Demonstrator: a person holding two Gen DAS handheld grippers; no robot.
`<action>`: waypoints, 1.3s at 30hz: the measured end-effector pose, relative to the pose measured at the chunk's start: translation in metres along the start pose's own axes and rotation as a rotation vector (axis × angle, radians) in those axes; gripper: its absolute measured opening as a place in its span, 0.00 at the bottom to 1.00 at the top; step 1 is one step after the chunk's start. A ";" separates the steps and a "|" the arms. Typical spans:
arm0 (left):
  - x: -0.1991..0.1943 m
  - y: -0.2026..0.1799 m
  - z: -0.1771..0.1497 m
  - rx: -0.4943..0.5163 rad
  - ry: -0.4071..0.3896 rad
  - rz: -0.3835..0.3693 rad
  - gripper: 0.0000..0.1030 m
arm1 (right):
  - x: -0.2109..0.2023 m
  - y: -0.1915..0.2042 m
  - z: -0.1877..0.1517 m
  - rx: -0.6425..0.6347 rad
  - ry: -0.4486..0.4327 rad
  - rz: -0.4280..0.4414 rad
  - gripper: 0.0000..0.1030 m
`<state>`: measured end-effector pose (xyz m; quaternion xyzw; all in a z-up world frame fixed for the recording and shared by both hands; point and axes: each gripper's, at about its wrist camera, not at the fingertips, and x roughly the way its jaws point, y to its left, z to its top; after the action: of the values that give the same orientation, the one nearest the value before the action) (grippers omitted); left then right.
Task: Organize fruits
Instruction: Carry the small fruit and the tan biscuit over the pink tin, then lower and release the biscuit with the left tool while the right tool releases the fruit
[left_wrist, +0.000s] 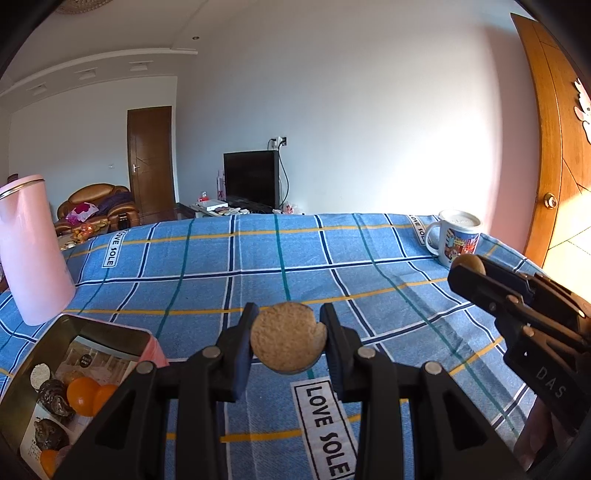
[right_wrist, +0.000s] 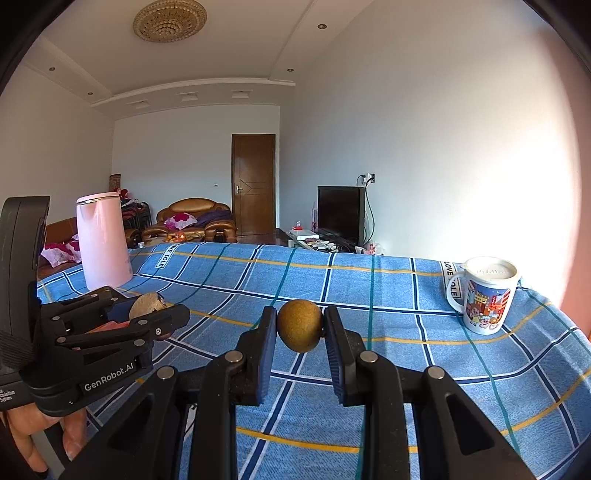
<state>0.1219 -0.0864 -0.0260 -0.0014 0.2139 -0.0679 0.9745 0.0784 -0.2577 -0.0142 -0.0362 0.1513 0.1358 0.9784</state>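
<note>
My left gripper (left_wrist: 289, 341) is shut on a round tan fruit with a rough skin (left_wrist: 287, 340) and holds it above the blue checked cloth. It also shows in the right wrist view (right_wrist: 149, 306), at the left, with that fruit (right_wrist: 146, 303) between its jaws. My right gripper (right_wrist: 300, 326) is shut on a small brown-green kiwi-like fruit (right_wrist: 300, 325), held above the cloth. It also shows in the left wrist view (left_wrist: 467, 267), at the right. An open tin box (left_wrist: 22, 373) at lower left holds orange fruits (left_wrist: 82, 396), dark wrinkled fruits (left_wrist: 55, 400) and others.
A pink kettle (left_wrist: 31, 247) stands on the table at the far left, behind the tin. A printed white mug with a lid (left_wrist: 456, 238) stands at the far right edge; it shows in the right wrist view too (right_wrist: 484, 295). The blue checked cloth (left_wrist: 280, 266) covers the table.
</note>
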 end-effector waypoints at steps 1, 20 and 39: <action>-0.002 0.003 -0.001 -0.002 0.000 -0.001 0.35 | 0.000 0.003 0.000 -0.001 0.001 0.006 0.27; -0.055 0.082 -0.009 -0.100 -0.022 0.076 0.35 | 0.015 0.100 0.029 -0.022 0.038 0.250 0.27; -0.100 0.155 -0.031 -0.165 -0.030 0.216 0.34 | 0.038 0.194 0.033 -0.091 0.088 0.421 0.27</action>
<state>0.0393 0.0808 -0.0169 -0.0596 0.2031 0.0551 0.9758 0.0685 -0.0577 -0.0004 -0.0537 0.1918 0.3419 0.9184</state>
